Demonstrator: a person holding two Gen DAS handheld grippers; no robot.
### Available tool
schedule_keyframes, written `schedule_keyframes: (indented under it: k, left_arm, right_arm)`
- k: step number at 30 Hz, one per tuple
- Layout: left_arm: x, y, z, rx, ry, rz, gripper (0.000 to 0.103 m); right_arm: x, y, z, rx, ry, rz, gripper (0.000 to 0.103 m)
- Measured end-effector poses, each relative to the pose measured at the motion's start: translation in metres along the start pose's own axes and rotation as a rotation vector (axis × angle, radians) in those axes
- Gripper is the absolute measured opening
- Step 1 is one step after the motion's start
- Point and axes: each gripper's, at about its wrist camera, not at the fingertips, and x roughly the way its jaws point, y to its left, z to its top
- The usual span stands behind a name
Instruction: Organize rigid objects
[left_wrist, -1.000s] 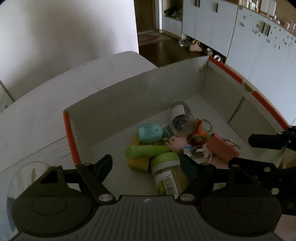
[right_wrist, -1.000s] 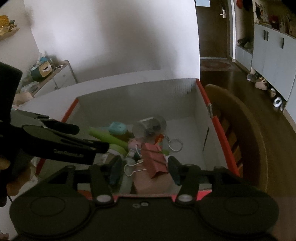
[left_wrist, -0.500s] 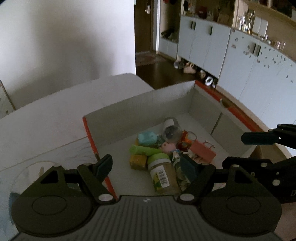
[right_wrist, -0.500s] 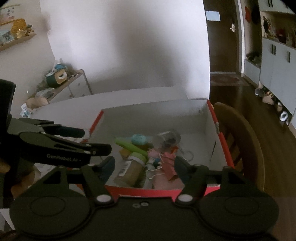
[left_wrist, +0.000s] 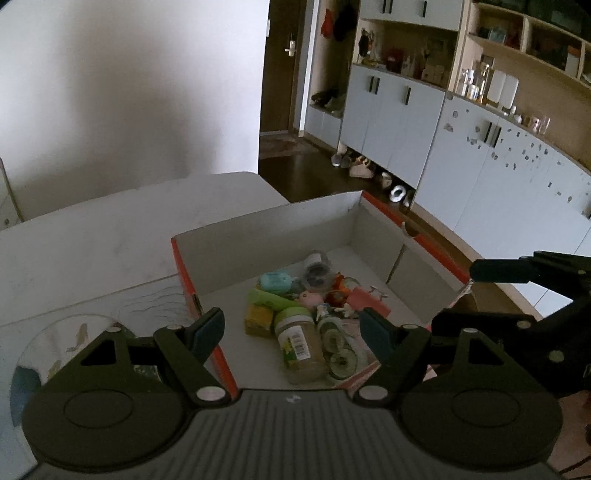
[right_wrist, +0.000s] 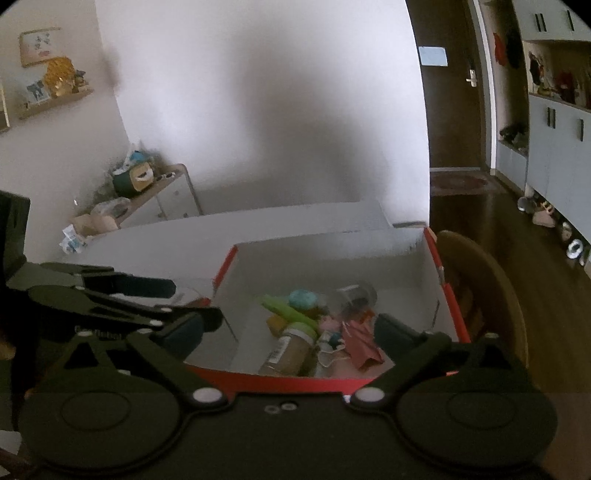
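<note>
A cardboard box (left_wrist: 184, 280) with a red rim and white inside holds a pile of small things: a green-lidded jar (left_wrist: 299, 343), a green tube (left_wrist: 271, 299), a blue case (left_wrist: 275, 281), a yellow block (left_wrist: 258, 315), a clear jar on its side (left_wrist: 316, 271) and a red clip (left_wrist: 365, 299). My left gripper (left_wrist: 291, 328) hovers open above the box's near left corner with nothing gripped. My right gripper (right_wrist: 290, 330) hangs over the near rim (right_wrist: 280, 380), its jaws opening wide and empty. Each gripper shows in the other's view, the right gripper (left_wrist: 480, 295) and the left gripper (right_wrist: 181, 301).
The box rests on a white table (left_wrist: 92, 236) beside a round mat with fish drawings (left_wrist: 74, 332). A wooden chair back (right_wrist: 487, 295) stands close to the box's right wall. Pale cabinets (left_wrist: 480, 177) line the far side, and a cluttered sideboard (right_wrist: 155, 195) stands at the wall.
Both grippers have drawn back and up from the box, so the pile looks smaller and lower. The right jaws have spread much wider; the left jaws look unchanged.
</note>
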Motion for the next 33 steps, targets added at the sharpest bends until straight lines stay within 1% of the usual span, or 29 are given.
schedule_keyframes:
  k: [5,6,10,11,14,15,19,28,33]
  left_arm:
    - [-0.012,0.002,-0.004,-0.024,-0.026,-0.018,0.081]
    - [-0.014,0.003,-0.004,-0.026,-0.031,-0.019,0.084]
    - [-0.021,0.006,-0.006,-0.037,-0.047,-0.014,0.084]
    - [-0.022,0.006,-0.006,-0.040,-0.050,-0.013,0.087]
    - [-0.025,0.007,-0.008,-0.039,-0.067,-0.008,0.102]
    - [-0.026,0.007,-0.009,-0.040,-0.073,-0.007,0.102]
    - [-0.027,0.010,-0.012,-0.055,-0.076,-0.013,0.102]
    - [-0.038,0.008,-0.013,-0.070,-0.115,-0.034,0.102]
    - [-0.036,0.012,-0.014,-0.093,-0.100,-0.049,0.102]
  right_arm:
    - [-0.008,0.006,0.002,-0.002,-0.045,0.001,0.102]
    - [-0.010,0.007,0.002,-0.002,-0.053,0.000,0.102]
    - [-0.013,0.010,0.000,-0.006,-0.063,-0.001,0.102]
    - [-0.014,0.010,-0.001,-0.007,-0.064,-0.003,0.103]
    - [-0.014,0.013,-0.002,-0.002,-0.067,-0.011,0.103]
    - [-0.015,0.013,-0.002,0.000,-0.068,-0.015,0.103]
    - [-0.017,0.012,-0.004,0.026,-0.074,-0.019,0.103]
    - [-0.017,0.010,-0.006,0.048,-0.068,-0.031,0.103]
    - [-0.016,0.009,-0.009,0.057,-0.065,-0.030,0.103]
